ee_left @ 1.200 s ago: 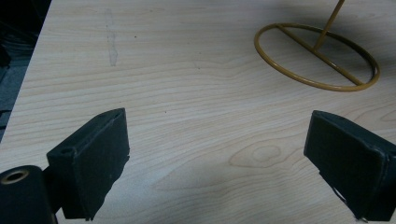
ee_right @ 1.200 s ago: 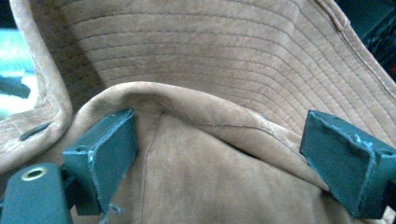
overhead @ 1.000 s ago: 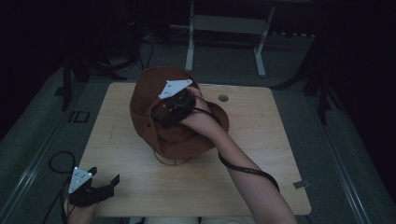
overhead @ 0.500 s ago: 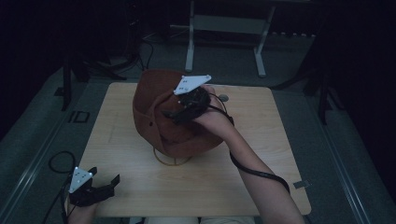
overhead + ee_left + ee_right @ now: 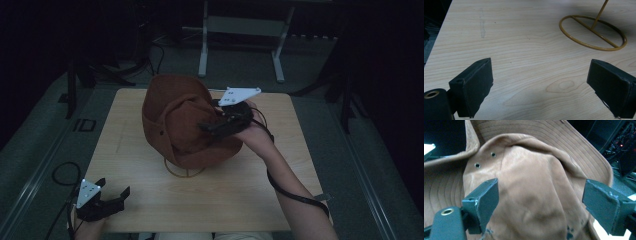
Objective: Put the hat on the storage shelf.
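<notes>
Hovering at the brown hat point(image 5: 180, 120), your right tongs point(image 5: 212, 125) gape wide, its crown between the jaws. Your left tongs point(image 5: 112, 197) rest open on the surface point(image 5: 240, 190), well apart from the hat and its wire stand point(image 5: 594, 32).

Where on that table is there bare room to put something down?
Bare wood runs along the near edge of the table, between the left hand-held gripper and the wire stand. The middle is crowded: hat and right hand-held gripper.
</notes>
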### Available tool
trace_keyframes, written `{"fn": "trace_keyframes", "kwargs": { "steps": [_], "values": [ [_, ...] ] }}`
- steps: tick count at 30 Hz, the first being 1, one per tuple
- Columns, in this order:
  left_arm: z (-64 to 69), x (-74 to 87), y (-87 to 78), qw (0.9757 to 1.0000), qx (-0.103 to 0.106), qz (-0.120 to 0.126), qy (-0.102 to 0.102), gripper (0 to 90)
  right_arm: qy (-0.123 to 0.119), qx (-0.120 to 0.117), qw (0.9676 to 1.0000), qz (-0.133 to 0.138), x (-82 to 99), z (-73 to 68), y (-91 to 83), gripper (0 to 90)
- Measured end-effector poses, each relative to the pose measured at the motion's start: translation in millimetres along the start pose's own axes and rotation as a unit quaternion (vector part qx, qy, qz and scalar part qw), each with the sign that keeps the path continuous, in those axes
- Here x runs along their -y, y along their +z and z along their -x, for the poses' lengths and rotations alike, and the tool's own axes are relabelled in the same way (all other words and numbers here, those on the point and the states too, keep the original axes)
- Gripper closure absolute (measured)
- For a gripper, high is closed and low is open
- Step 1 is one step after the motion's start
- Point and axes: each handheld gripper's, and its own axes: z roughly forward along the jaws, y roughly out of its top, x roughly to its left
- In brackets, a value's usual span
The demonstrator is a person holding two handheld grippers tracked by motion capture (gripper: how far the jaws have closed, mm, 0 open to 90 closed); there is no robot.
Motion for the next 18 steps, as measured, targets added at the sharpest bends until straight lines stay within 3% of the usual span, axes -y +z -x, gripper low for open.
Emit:
{"fn": "trace_keyframes", "kwargs": {
  "steps": [3, 18],
  "values": [
    [0.9, 0.3, 0.2, 1.0000, -0.002, 0.001, 0.002, 7.2, 0.002, 0.005, 1.0000, 0.004, 6.9, 2.7, -7.1, 13.8],
    [3.0, 0.2, 3.1, 1.0000, 0.004, -0.002, 0.005, 7.3, 0.056, 0.047, 0.9973, 0.000, 77.0, 27.0, -56.2, 13.8]
  ]
}}
